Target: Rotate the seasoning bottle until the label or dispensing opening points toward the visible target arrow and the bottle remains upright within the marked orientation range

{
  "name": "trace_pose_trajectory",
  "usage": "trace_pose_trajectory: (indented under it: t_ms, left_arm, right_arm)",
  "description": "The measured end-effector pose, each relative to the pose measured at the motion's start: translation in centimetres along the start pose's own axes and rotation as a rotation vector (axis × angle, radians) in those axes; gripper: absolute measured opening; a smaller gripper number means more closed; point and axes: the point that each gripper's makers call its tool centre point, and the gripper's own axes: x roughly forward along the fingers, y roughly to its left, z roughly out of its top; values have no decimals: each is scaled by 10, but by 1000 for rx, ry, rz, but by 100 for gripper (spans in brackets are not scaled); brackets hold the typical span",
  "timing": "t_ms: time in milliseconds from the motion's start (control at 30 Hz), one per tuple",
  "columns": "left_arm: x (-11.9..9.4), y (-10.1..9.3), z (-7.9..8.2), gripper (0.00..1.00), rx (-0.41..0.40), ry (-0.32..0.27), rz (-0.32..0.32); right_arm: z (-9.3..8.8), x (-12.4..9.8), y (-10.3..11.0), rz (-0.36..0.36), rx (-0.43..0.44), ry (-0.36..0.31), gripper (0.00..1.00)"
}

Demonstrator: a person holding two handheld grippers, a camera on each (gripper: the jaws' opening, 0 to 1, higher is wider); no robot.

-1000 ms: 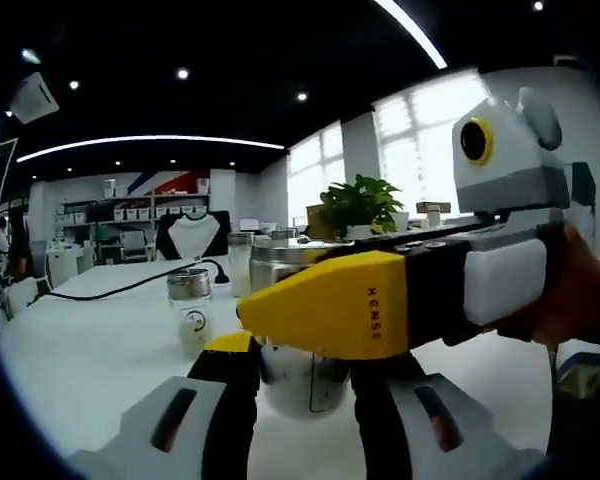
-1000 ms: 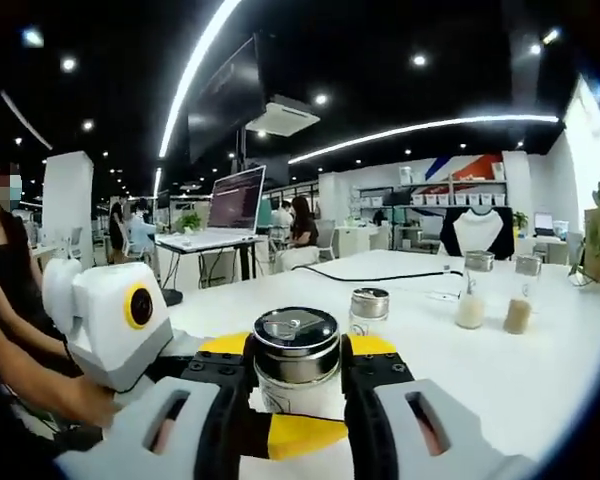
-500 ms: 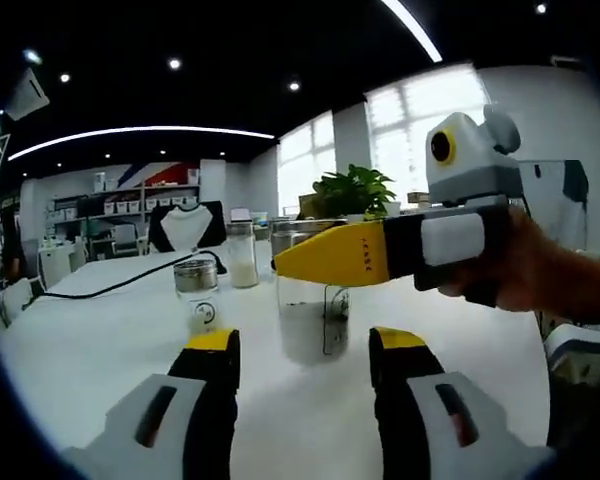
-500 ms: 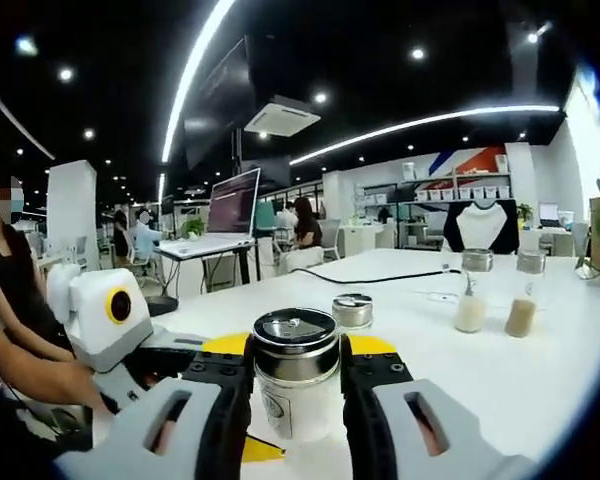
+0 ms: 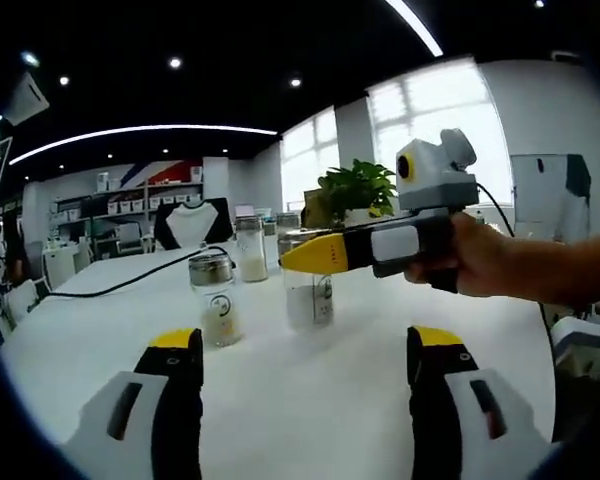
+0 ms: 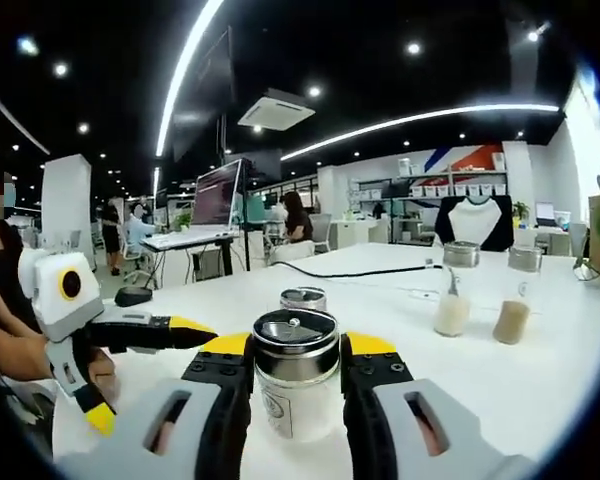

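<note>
gripping upright seasoning bottle [image 6: 296,385] btwn jaws, right gripper [image 6: 296,375], left gripper [image 5: 307,380] jaws spread wide, off white table [image 5: 310,400]

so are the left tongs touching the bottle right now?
Apart. In the left gripper view the left tongs stand open with bare table between them and the bottle; the right tongs hold it.

The seasoning bottle [image 6: 296,385] stands on the table [image 6: 540,380], smaller jar [image 6: 302,299] behind it.
</note>
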Motion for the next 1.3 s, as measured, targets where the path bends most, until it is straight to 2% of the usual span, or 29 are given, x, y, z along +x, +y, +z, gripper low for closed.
trace_pose_trajectory:
  t_ms: [167, 300, 667, 1033, 1300]
  left_arm:
    - [-2, 3, 0, 100, -13, -2, -2]
    - [-3, 5, 0, 100, -3, -4, -5]
    - [-6, 7, 1, 100, 7, -5, 3]
    - [-6, 6, 1, 100, 6, -6, 5]
    - [-3, 7, -1, 100, 8, 2, 7]
  right_arm:
    - [-7, 10, -15, -10, 6, 23, 31]
    - [-8, 17, -25, -15, 31, 16, 31]
    - [-13, 30, -38, -12, 8, 28, 32]
    - [-12, 36, -45, 28, 1, 16, 32]
    - [-13, 40, -46, 70, -10, 36, 32]
